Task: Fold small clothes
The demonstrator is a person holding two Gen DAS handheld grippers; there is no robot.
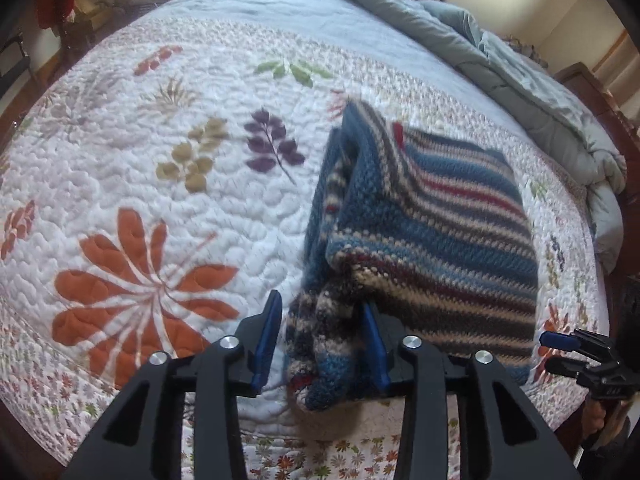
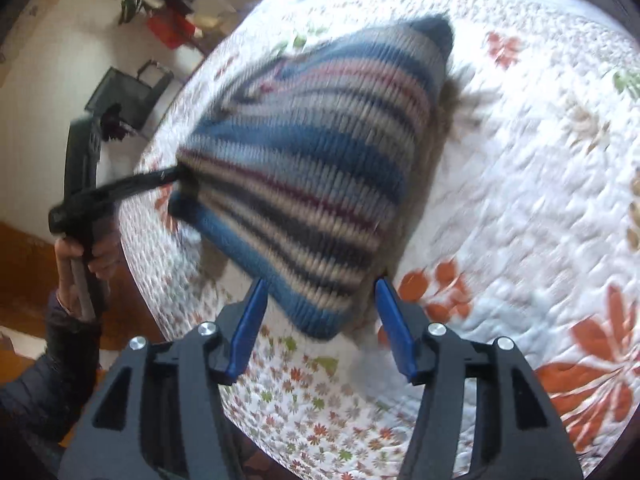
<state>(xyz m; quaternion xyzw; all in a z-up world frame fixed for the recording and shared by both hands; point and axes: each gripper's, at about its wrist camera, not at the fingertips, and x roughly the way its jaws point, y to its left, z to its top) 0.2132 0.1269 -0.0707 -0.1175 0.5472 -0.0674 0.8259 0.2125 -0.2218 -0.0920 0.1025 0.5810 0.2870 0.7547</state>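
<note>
A striped knitted garment point(image 1: 432, 216) in blue, cream, dark red and grey lies folded on the quilt. In the left wrist view its bunched near-left corner sits between the fingers of my left gripper point(image 1: 322, 304). The right pad touches the knit and a strip of quilt shows beside the left pad, so the jaws stand open. In the right wrist view the garment point(image 2: 304, 168) is blurred, and its near corner lies between the spread fingers of my right gripper point(image 2: 322, 284), with a gap on each side. The left gripper point(image 2: 176, 186) reaches the garment's far-left edge, held by a hand.
The flowered quilt point(image 1: 160, 184) covers the bed, with much bare surface left of the garment. A grey-blue duvet point(image 1: 500, 64) is heaped along the far right side. The bed's near edge point(image 2: 144, 264) drops to a wooden floor. My right gripper point(image 1: 552, 354) shows at the right edge.
</note>
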